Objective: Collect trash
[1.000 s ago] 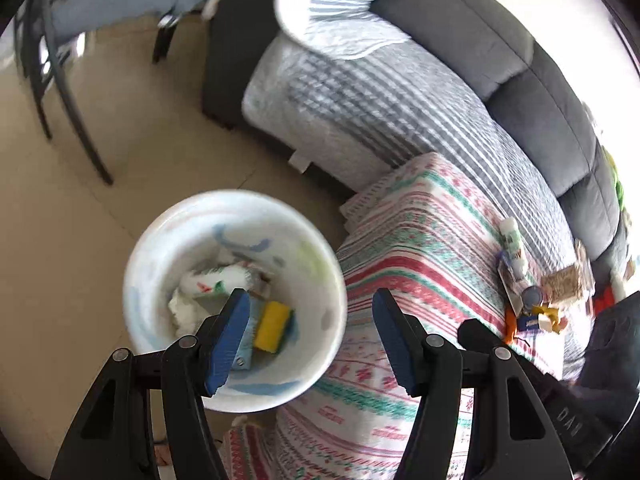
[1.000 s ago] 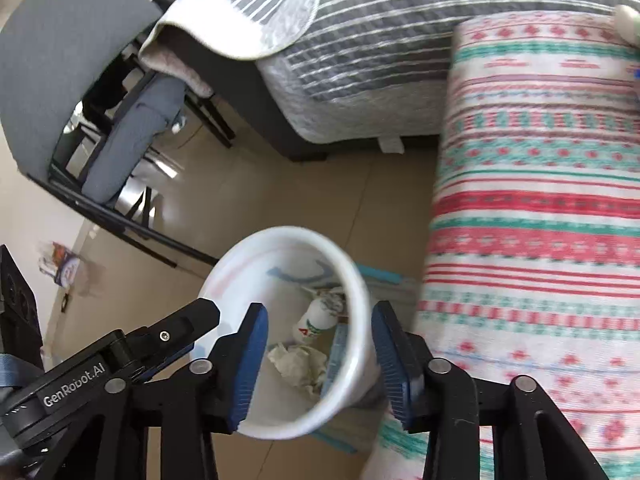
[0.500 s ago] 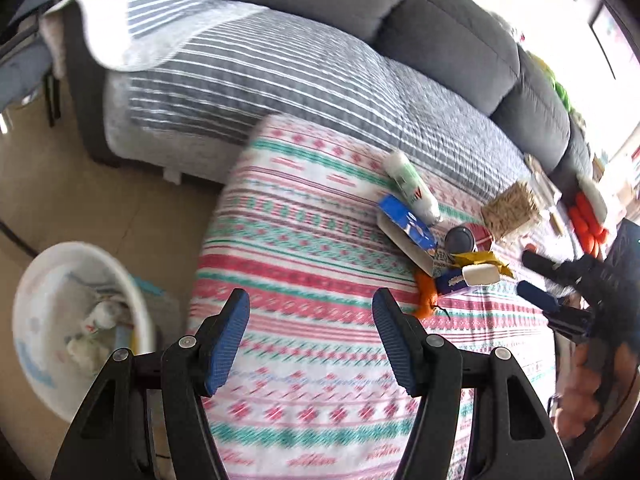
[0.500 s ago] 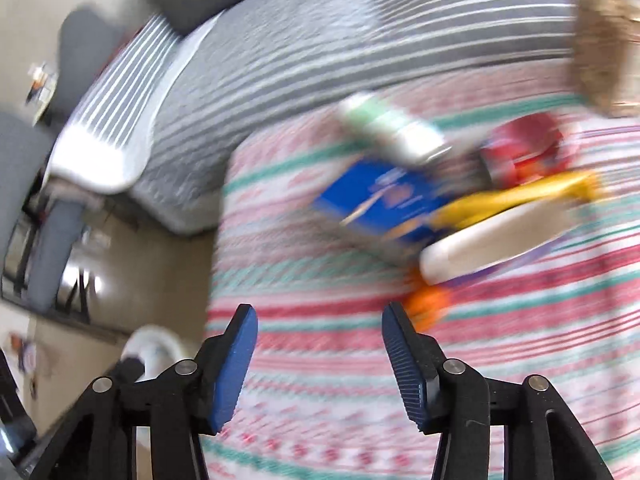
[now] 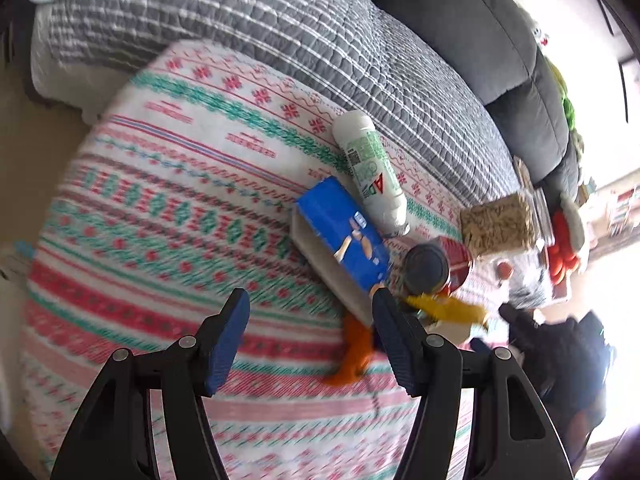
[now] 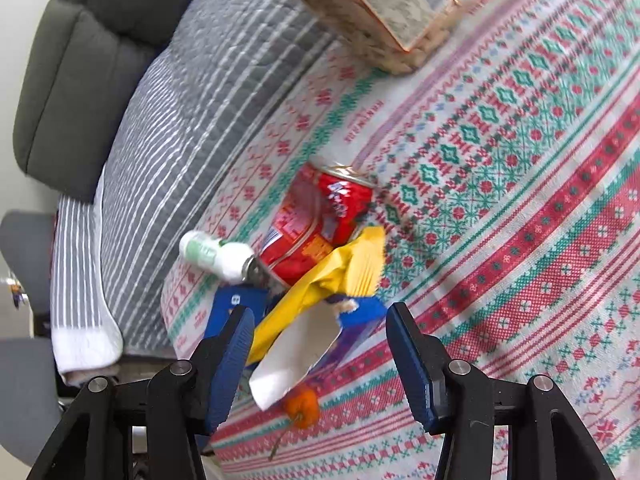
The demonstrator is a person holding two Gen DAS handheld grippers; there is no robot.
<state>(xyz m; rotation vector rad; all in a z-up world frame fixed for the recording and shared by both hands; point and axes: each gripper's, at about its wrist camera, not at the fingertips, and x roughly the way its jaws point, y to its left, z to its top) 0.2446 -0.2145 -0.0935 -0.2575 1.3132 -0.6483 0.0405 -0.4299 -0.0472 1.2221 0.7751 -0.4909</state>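
Note:
A heap of trash lies on the patterned tablecloth (image 5: 180,216): a white bottle (image 5: 370,168) on its side, a blue carton (image 5: 344,232), a red can (image 5: 436,268), a yellow wrapper (image 5: 444,308) and an orange scrap (image 5: 354,356). My left gripper (image 5: 310,320) hangs open just left of the heap, with the carton's corner by its right finger. My right gripper (image 6: 320,332) is open over the yellow wrapper (image 6: 332,276) and a torn white and blue packet (image 6: 296,356), pads clear of both. The red can (image 6: 320,224) and the bottle (image 6: 216,254) lie beyond. It shows blurred in the left wrist view (image 5: 490,326).
A grey sofa with a striped quilt (image 5: 320,40) runs along the table's far side. A bag of pale snacks (image 6: 384,12) stands further along the table, with red items (image 5: 560,248) behind it. The table's left edge drops to the floor (image 5: 16,128).
Both grippers have swung away from the white bin on the floor and now hang over the trash heap on the table. The right gripper has rolled and its jaws stand a little wider.

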